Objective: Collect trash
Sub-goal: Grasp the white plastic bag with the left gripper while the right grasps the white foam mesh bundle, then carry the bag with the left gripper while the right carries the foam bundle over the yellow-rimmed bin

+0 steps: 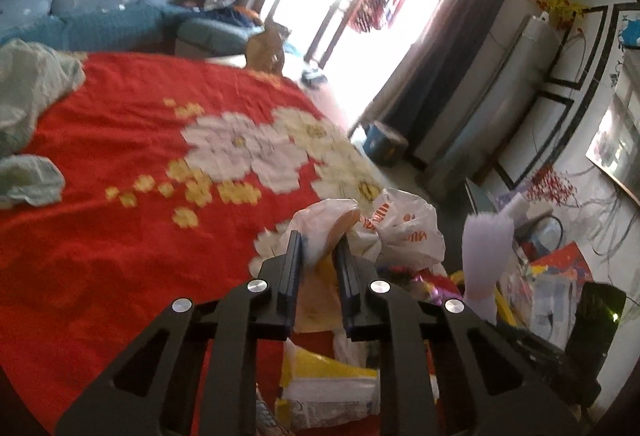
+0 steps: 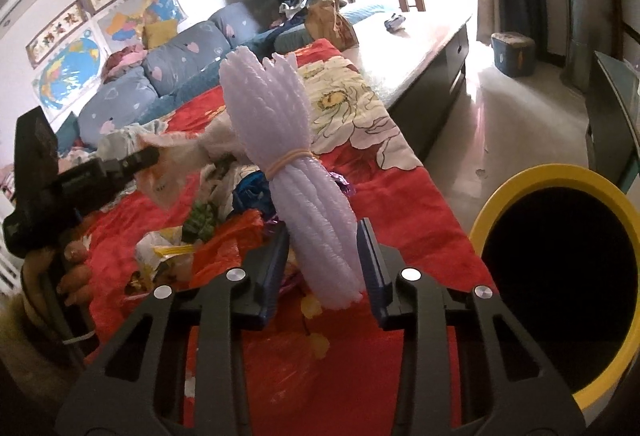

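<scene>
Sunlit living room, red flowered cloth over the surface, trash heaped at its near edge. From the left wrist, my left gripper pinches a crumpled white plastic bag, lifted clear so it can travel. Over to the right wrist: my right gripper clamps a lilac foam net bundle, rubber-banded, held upright. Just right sits the yellow-rimmed bin, mouth open; I judge the bundle goes there next.
</scene>
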Motion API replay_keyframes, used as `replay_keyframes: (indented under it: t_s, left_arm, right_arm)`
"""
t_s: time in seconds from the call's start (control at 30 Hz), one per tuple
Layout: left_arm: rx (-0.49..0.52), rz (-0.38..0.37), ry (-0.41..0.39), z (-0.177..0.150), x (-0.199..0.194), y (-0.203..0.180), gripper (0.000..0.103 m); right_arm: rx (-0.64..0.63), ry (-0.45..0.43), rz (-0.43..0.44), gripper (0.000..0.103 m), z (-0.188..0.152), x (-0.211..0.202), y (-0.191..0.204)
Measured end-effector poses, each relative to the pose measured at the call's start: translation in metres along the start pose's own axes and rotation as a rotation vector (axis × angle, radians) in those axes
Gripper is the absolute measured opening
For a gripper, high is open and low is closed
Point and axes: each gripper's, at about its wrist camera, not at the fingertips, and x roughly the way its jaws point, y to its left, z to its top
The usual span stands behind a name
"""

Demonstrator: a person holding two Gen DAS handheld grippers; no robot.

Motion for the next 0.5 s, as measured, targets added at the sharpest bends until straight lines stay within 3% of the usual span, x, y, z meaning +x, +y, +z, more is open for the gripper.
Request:
replay_keyframes:
  t_s: [0.23,0.3,0.5]
  left_arm:
    - [0.017,0.019,-0.087,0.012,-0.03,-0.004,0.015]
    - [0.028,0.019,-0.101,0.013,-0.036,-0.006,0.015]
    - [0.034,0.004,-0.113,0.014,-0.047,-0.014,0.015]
  right_arm:
    - [-0.004,-0.02,-0.001,0.025,-0.001,-0.005,0.007]
    - [-0.009,-0.02,0.004,0.014,0.0,-0.005,0.008]
    - [-0.004,-0.038,0.0,0.012,0.0,-0.012,0.007]
